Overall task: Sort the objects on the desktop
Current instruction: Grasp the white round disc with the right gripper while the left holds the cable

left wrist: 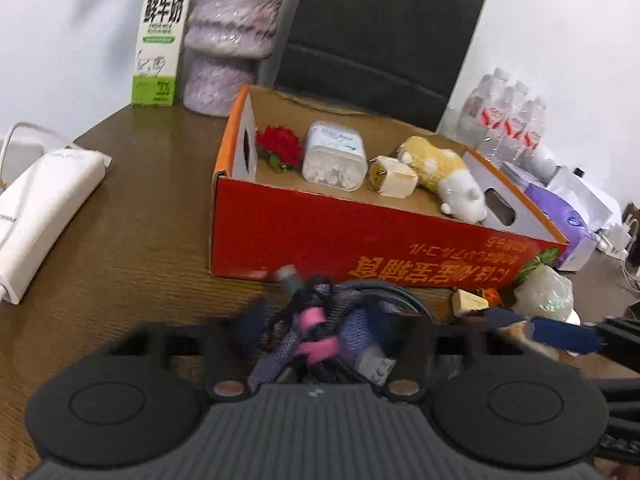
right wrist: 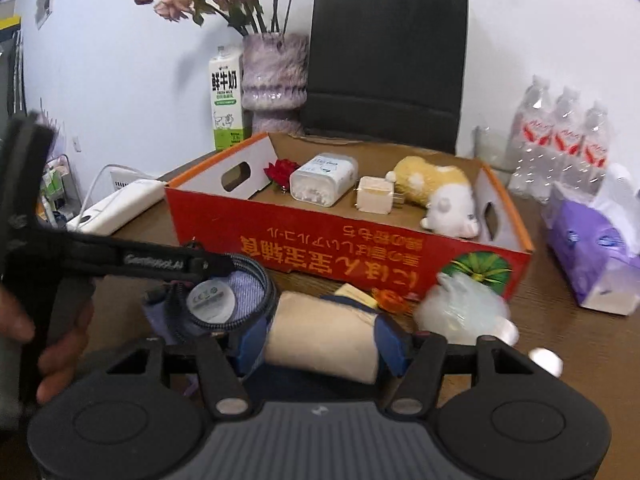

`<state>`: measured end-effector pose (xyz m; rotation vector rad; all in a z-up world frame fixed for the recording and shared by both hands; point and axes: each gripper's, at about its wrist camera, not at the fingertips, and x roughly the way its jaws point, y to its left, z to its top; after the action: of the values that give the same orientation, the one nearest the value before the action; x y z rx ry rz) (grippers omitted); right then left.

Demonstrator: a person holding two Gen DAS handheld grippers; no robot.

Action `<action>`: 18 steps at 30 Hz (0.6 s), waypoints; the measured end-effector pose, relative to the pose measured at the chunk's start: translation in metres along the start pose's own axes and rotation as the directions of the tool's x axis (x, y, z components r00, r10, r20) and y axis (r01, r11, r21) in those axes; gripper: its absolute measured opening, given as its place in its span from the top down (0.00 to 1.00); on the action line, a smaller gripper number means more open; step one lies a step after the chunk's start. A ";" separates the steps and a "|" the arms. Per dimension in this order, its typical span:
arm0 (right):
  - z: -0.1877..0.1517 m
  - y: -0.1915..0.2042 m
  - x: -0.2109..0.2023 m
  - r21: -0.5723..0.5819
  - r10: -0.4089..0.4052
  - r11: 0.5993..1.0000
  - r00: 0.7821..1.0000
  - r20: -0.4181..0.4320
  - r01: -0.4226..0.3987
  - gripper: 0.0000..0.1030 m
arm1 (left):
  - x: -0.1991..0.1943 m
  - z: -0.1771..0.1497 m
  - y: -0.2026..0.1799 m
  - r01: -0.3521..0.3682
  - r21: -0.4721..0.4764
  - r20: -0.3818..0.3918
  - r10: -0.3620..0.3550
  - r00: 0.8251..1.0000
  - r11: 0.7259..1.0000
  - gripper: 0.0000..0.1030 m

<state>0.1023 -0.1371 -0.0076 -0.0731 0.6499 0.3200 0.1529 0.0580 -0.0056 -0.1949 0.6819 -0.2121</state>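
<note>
The beige padded roll with navy ends lies crosswise between the right gripper fingers, which clamp its ends. The left gripper pinches a purple mesh pouch; both hover just before the red cardboard box.

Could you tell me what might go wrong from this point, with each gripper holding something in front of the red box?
1. The left gripper pinches a purple pouch with loose cords; a cord could snag on the red box wall during the lift.
2. The right gripper grips a beige roll beside the left one, so the two could collide.
3. The plush toy and plastic container crowd the box, leaving little room.
</note>
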 end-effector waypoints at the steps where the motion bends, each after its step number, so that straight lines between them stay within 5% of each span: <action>1: -0.004 0.001 0.001 0.000 -0.002 1.000 1.000 0.006 0.002 0.56 | -0.001 0.000 0.001 -0.006 -0.003 0.008 0.006 1.000 1.000 0.73; 5: -0.012 0.001 -0.009 0.017 -0.004 1.000 0.998 0.067 0.003 0.83 | -0.014 0.000 0.002 -0.010 -0.013 0.064 0.011 0.998 1.000 0.78; 11: -0.011 -0.001 -0.017 0.034 -0.016 0.999 0.994 0.113 0.012 0.87 | -0.055 0.002 -0.007 0.053 -0.010 0.243 -0.049 0.969 0.999 0.85; 18: -0.011 -0.008 -0.066 0.088 -0.046 0.996 0.974 0.224 0.026 0.90 | -0.098 -0.014 -0.038 0.057 0.043 0.308 -0.068 0.949 0.997 0.86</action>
<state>0.0490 -0.1645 0.0235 0.0328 0.4351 0.2606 0.0651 0.0457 0.0525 -0.2122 0.3602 -0.2473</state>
